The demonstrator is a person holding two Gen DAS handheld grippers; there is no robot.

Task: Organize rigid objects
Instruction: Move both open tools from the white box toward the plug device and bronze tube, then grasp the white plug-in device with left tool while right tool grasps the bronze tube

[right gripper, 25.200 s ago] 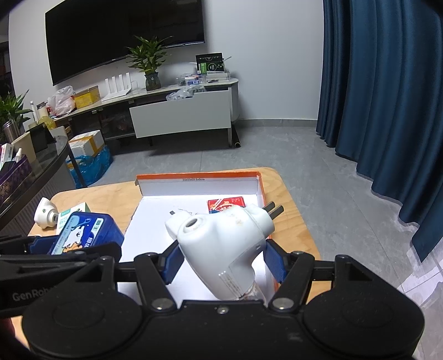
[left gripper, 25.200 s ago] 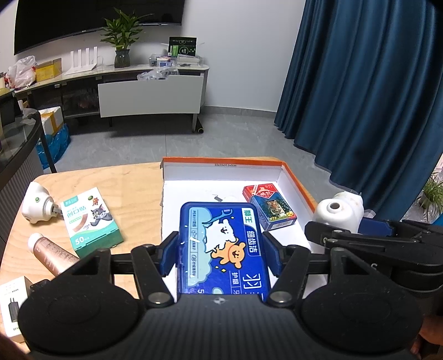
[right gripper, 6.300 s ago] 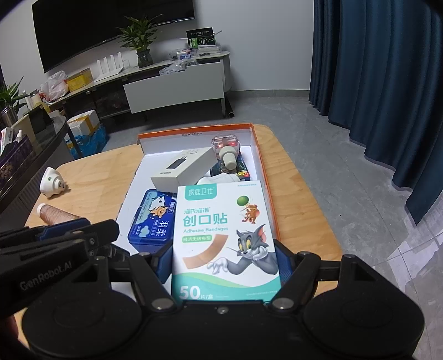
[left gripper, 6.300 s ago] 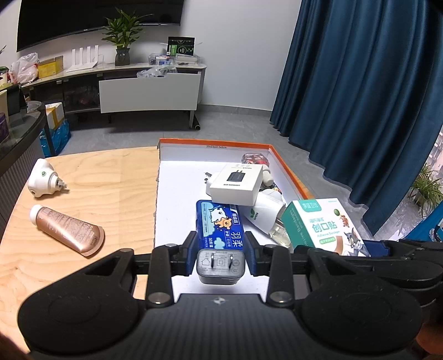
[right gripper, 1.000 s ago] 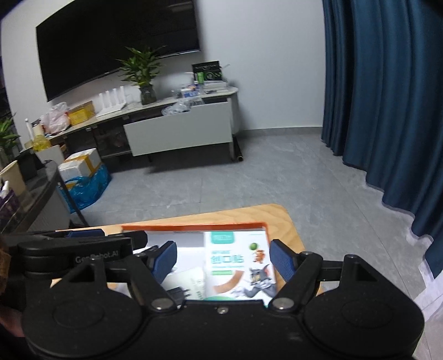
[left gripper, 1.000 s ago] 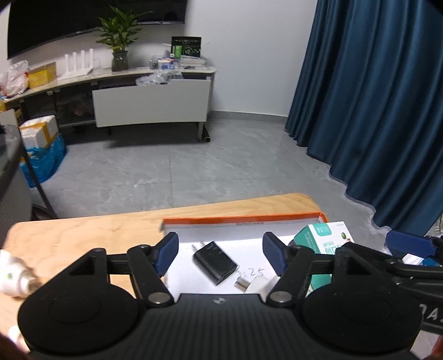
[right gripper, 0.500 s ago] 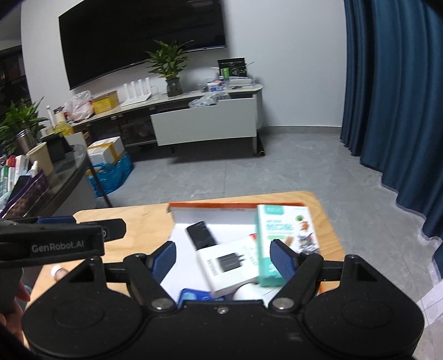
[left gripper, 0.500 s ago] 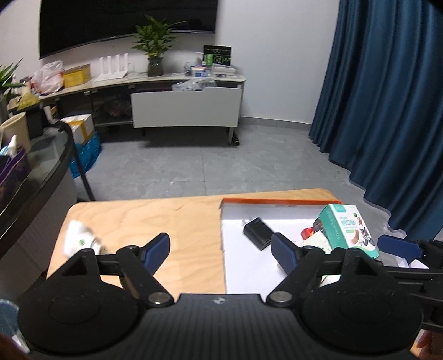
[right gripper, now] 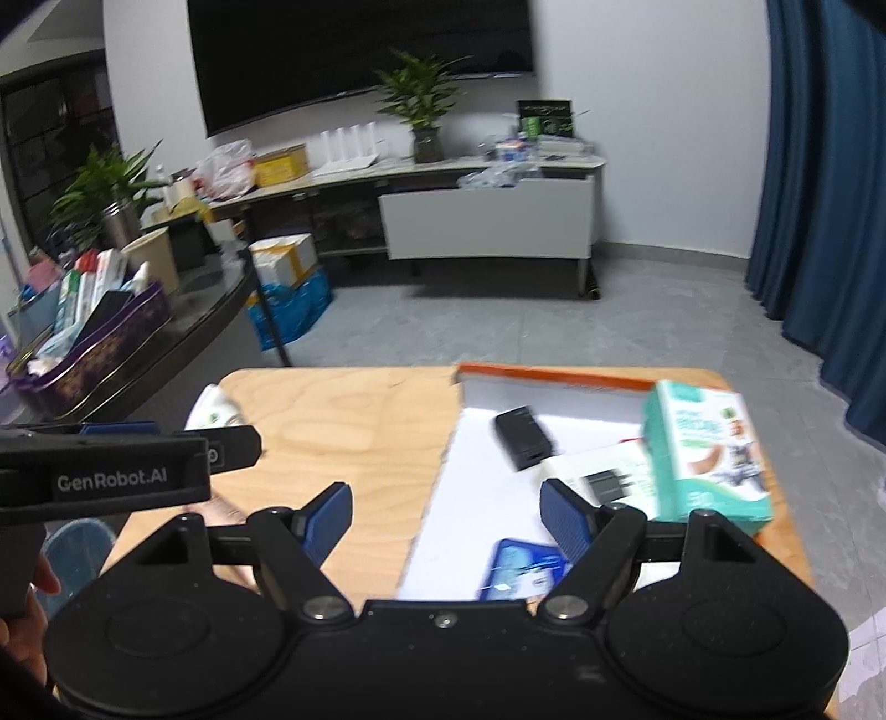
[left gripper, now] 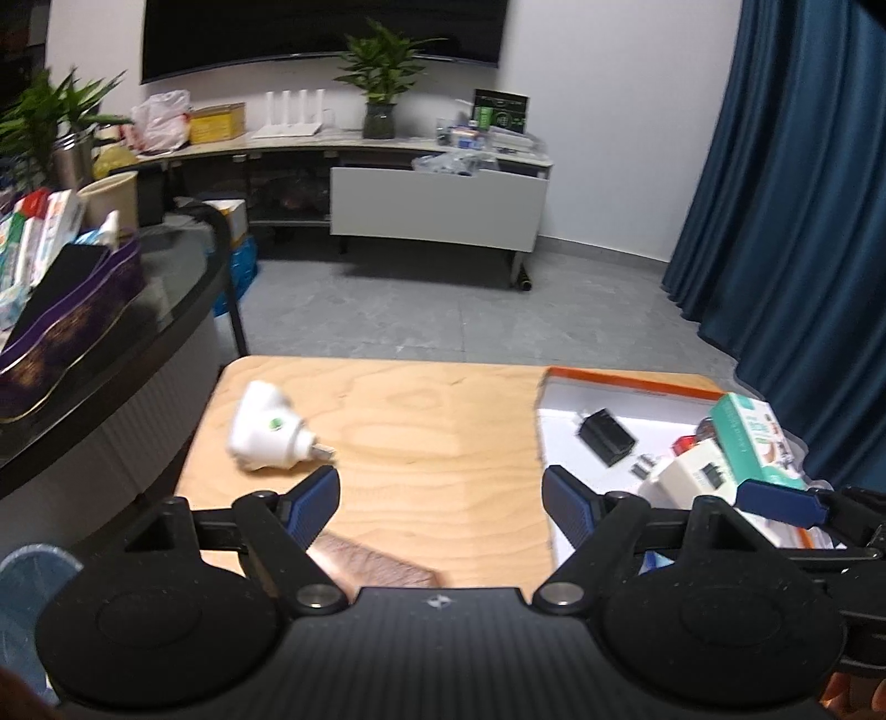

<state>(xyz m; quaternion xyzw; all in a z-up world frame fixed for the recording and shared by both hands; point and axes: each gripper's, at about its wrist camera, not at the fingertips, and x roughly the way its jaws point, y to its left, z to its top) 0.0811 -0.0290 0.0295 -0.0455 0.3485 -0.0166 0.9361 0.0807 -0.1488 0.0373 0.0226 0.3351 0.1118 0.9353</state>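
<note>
A long low console (left gripper: 310, 144) stands against the white wall (right gripper: 653, 111), and everything else sits relative to it. Above it hangs a wide dark screen (left gripper: 321, 27). On its top stand a potted plant (left gripper: 382, 83), a white router with upright antennas (left gripper: 288, 119), a yellow box (left gripper: 217, 123) and a plastic bag (left gripper: 160, 119). A white panel (left gripper: 437, 207) fronts its right half. Grey tiled floor (left gripper: 443, 315) stretches before it. To its right, dark blue curtains (left gripper: 803, 194) fall to the floor. To its left, a curved glass-topped counter (left gripper: 166, 288) carries a purple tin (left gripper: 72, 315) and another leafy plant (right gripper: 105, 188). Cardboard boxes (right gripper: 282, 257) sit under the console's left end.
</note>
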